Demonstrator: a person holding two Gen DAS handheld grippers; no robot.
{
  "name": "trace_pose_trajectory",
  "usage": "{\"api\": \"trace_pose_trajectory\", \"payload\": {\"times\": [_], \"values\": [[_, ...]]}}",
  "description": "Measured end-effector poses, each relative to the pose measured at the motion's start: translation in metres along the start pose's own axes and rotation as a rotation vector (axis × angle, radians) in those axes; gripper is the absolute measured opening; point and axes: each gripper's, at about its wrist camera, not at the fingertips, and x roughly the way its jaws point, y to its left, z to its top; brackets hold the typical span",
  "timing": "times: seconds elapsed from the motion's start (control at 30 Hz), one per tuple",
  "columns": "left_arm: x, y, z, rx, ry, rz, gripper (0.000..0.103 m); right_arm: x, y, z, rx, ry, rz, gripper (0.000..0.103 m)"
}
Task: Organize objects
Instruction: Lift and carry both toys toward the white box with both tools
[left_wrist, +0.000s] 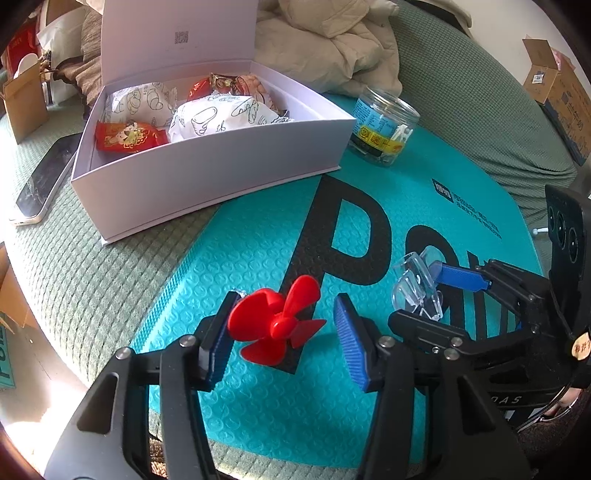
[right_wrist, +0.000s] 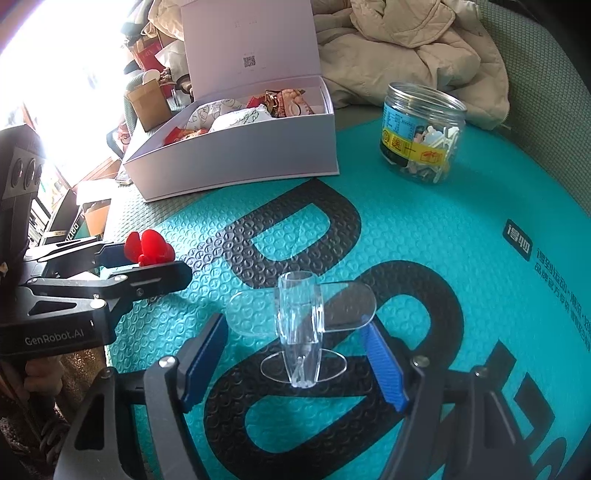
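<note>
Closest to me, my left gripper (left_wrist: 284, 332) has its fingers spread around the red propeller (left_wrist: 277, 325). The left pad is touching one blade or is just beside it; the other pad stands apart, so I am not pinching it. My right gripper (right_wrist: 295, 354) is also spread, with the clear plastic piece (right_wrist: 299, 325) lying between the pads on the teal mat (right_wrist: 480, 206), and neither pad presses on it. Both small parts rest on the mat, near to each other.

Further away stands the open jar (right_wrist: 421, 133), with small white and clear parts already inside, so I judge some sorting is done. The white box (left_wrist: 207, 166) behind holds wrapped snacks. The two parts in front of me are still left to put away; I think the jar is their place, but this is only my guess.

What the clear piece really is, I cannot tell, because it is transparent. The jar's content is too small to name. A phone (left_wrist: 44, 181) lies beside the box, partly cut off.
</note>
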Motion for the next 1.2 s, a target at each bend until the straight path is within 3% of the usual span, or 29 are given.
{"api": "trace_pose_trajectory", "payload": {"times": [0.03, 0.07, 0.23, 0.57, 1.2], "values": [[0.0, 0.0, 0.0, 0.002, -0.003, 0.002, 0.05, 0.0, 0.0, -0.001, 0.006, -0.006, -0.014, 0.061], [0.0, 0.0, -0.001, 0.003, -0.006, 0.005, 0.049, -0.001, -0.001, -0.001, 0.005, -0.012, -0.035, 0.042], [-0.003, 0.004, -0.001, -0.02, -0.018, 0.011, 0.042, -0.005, -0.007, -0.001, 0.027, -0.021, -0.022, 0.042], [-0.025, -0.001, 0.006, 0.003, -0.082, 0.059, 0.042, -0.018, -0.003, 0.006, 0.034, -0.039, 0.018, 0.042], [-0.082, 0.031, 0.022, -0.05, -0.173, 0.181, 0.042, -0.055, 0.069, 0.058, -0.196, -0.138, 0.087, 0.042]]}}
